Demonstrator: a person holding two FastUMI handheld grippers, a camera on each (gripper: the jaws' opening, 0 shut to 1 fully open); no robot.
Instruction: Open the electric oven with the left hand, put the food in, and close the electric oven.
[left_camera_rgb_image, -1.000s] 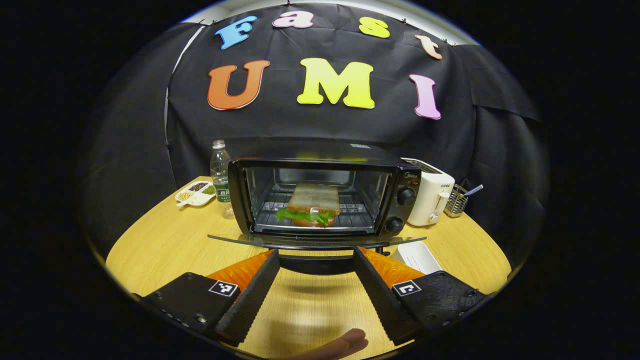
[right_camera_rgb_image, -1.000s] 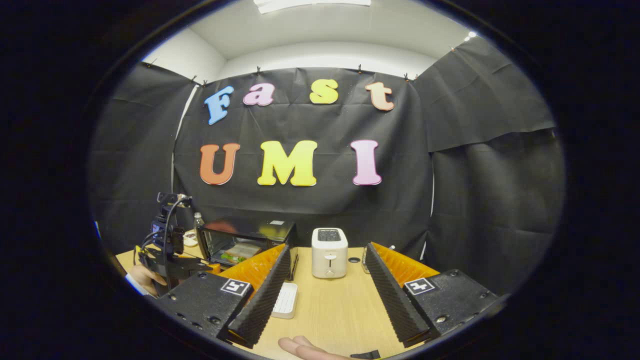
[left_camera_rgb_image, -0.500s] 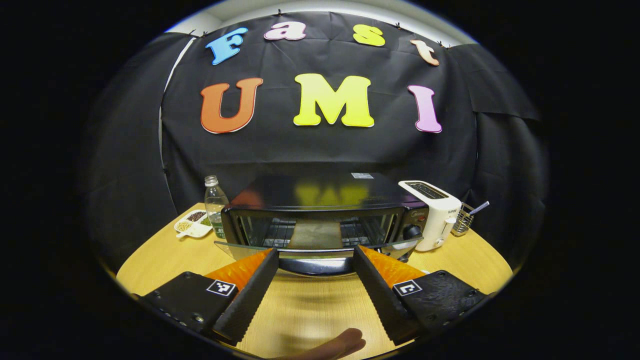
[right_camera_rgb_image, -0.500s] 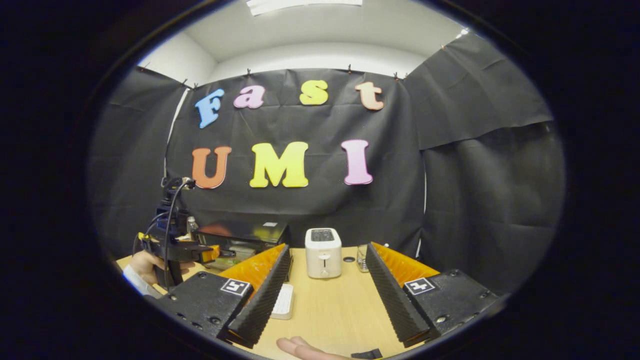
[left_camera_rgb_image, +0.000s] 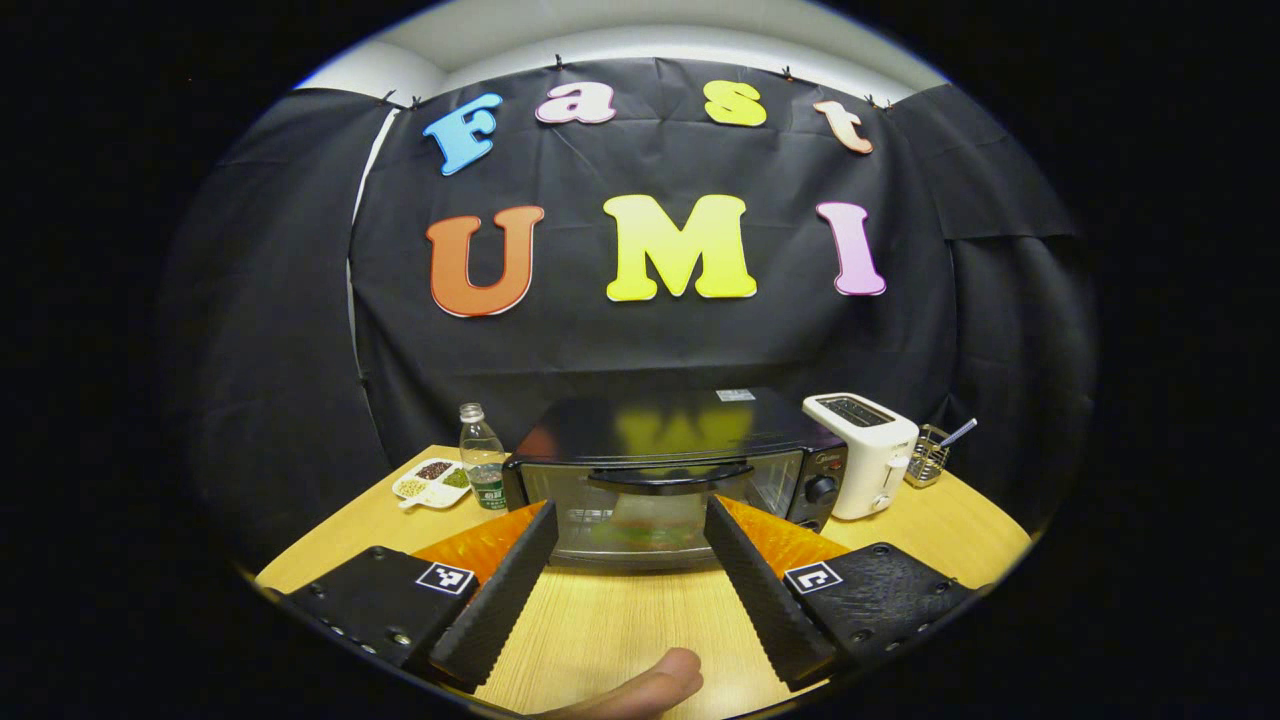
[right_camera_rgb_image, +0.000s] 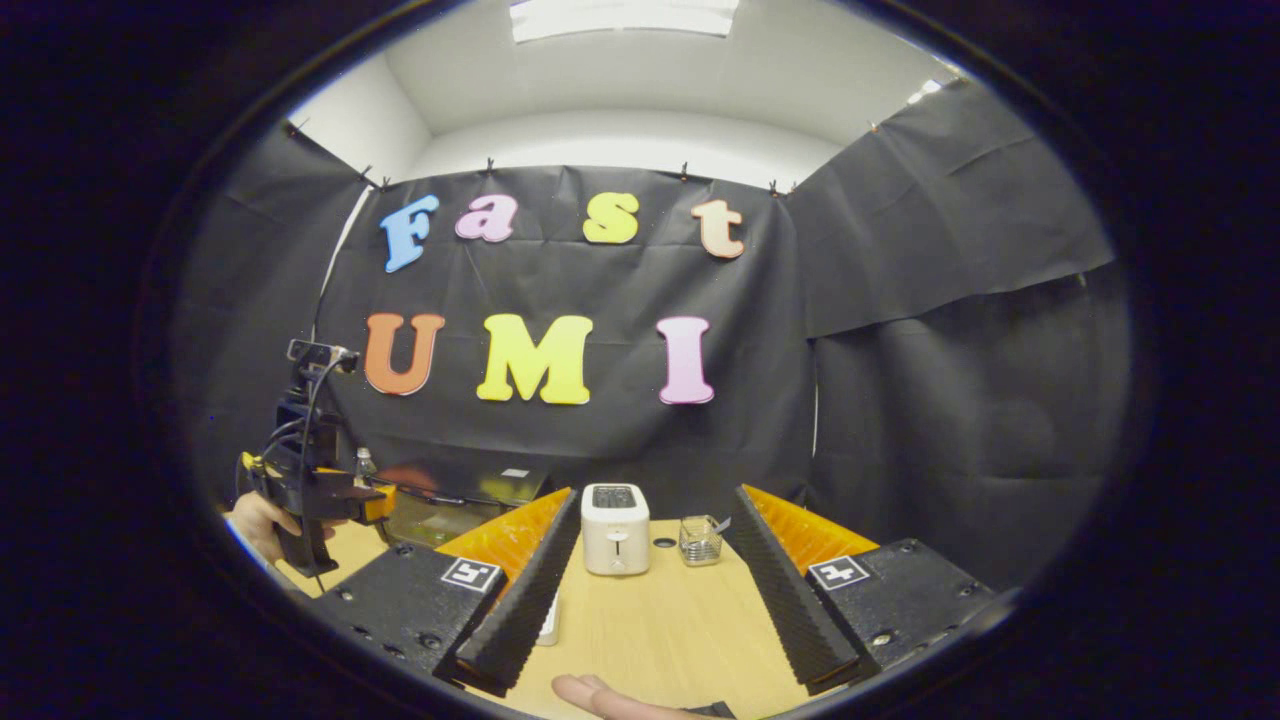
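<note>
The black electric oven stands on the wooden table with its glass door shut and the handle up at the top. Through the glass the sandwich shows dimly, green lettuce at its edge. My left gripper hangs open a little in front of the door, touching nothing. My right gripper is open too, off to the right, facing the white toaster. In the right gripper view, the left gripper sits in a hand in front of the oven.
The toaster and a wire basket stand right of the oven. A water bottle and a divided snack dish sit to its left. A small white tray lies by my right gripper's left finger.
The oven door swung up from lying flat open to fully shut. My left gripper rose with it and then drew back from the handle. The right gripper tilted slightly upward.
</note>
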